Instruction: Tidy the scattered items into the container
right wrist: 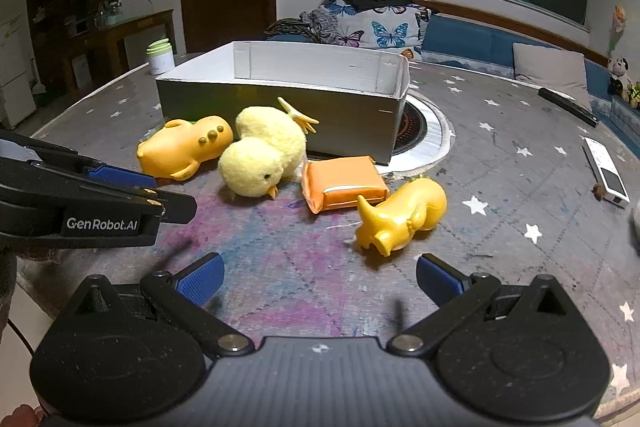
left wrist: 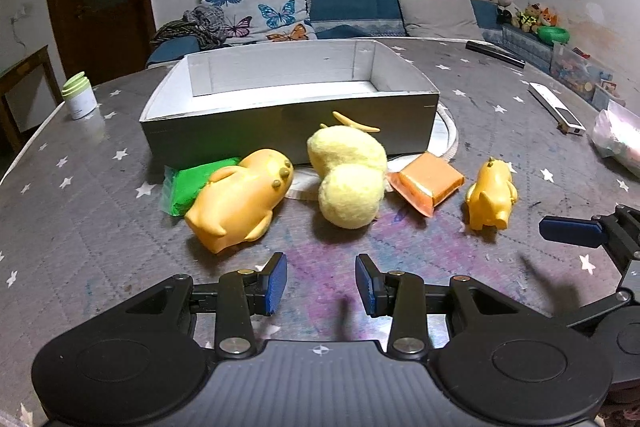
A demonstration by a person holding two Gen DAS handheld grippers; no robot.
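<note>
Grey star-printed cloth (left wrist: 80,227) covers a round table in a dim bedroom. At its middle stands an empty, open white cardboard box (left wrist: 288,95), the container. Five items lie along its near wall: a green sealed packet (left wrist: 180,187) partly under a large orange rubber duck-like toy (left wrist: 240,203), a fluffy yellow plush chick (left wrist: 348,179), an orange wrapped block (left wrist: 430,183), and a small glossy yellow pig-like toy (left wrist: 490,201). The left gripper (left wrist: 321,285) and right gripper (right wrist: 318,281) both hover short of the toys, fingers apart, holding nothing. Risks, in my judgement: the plush may squash and slip from the pads; the glossy toys may squirt out sideways; reaching for the green packet may knock the duck; a low carry may catch the box's wall and shove it.
</note>
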